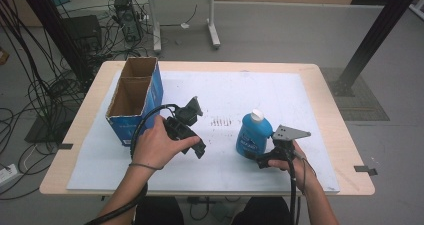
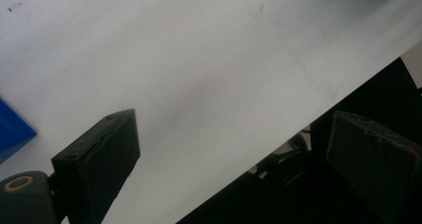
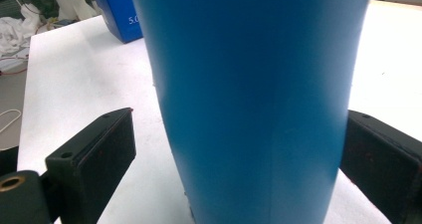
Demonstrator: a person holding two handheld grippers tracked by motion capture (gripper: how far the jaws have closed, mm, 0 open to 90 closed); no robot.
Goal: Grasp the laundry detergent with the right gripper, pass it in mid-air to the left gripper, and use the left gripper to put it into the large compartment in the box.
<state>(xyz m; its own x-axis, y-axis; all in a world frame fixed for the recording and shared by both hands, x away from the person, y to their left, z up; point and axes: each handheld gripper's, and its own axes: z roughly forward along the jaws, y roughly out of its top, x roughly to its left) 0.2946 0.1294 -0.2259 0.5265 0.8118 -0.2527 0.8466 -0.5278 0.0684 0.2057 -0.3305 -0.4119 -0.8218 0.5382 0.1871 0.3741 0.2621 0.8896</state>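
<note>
A blue bottle (image 1: 252, 135) with a white cap stands upright on the white mat (image 1: 225, 87), right of centre. My right gripper (image 1: 258, 156) is open at the bottle's near side. In the right gripper view the blue bottle (image 3: 259, 84) stands between the jaws of the right gripper (image 3: 239, 119); the left jaw is a small gap away and the right jaw is at its wall. My left gripper (image 1: 199, 149) is held in a hand over the mat's middle. Seen in its own view, the left gripper (image 2: 234, 124) is open above bare mat, holding nothing.
An open-topped blue cardboard box (image 1: 135, 100) with two compartments stands at the mat's left edge; its corner (image 2: 10, 129) shows in the left gripper view. The wooden table (image 1: 330, 115) borders the mat. Cables and desk legs lie on the floor beyond.
</note>
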